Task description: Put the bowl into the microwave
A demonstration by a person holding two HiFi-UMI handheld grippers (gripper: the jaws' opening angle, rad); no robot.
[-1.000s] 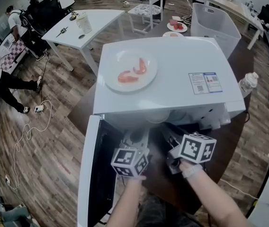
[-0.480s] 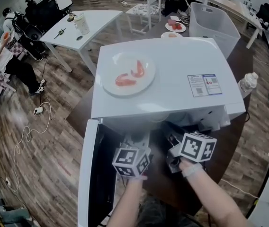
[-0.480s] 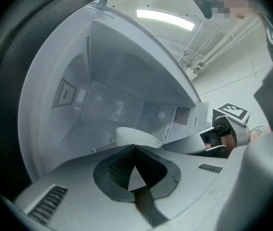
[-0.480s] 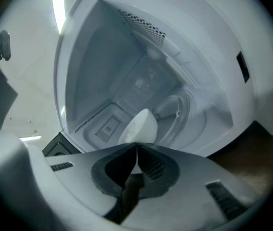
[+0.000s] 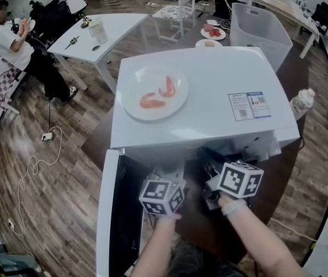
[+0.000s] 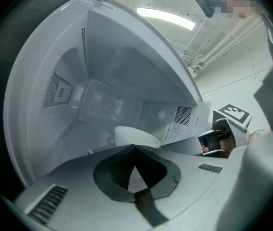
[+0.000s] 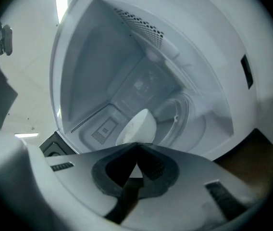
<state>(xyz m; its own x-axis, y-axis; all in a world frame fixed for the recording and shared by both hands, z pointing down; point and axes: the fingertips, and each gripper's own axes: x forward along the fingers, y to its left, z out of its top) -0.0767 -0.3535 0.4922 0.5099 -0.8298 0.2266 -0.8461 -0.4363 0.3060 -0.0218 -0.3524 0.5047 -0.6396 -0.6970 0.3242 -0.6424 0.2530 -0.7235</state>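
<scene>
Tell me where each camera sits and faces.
Head view: on the person's head, looking down on the microwave; both forearms and marker cubes show.
Left gripper view: on the left tongs, shut in frame, facing into the cavity at the bowl.
Right gripper view: on the right tongs, just closed, facing likewise.
Shared: both gripper views show the bowl.

Head view looks steeply down on the microwave [image 5: 207,120]; gripper views, close behind left claw [image 6: 134,146] and right claw [image 7: 137,144], seemingly share the bowl [image 6: 134,136] ahead.

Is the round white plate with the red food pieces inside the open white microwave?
No, the round white plate sits on top of the white microwave, outside its cavity.
</scene>
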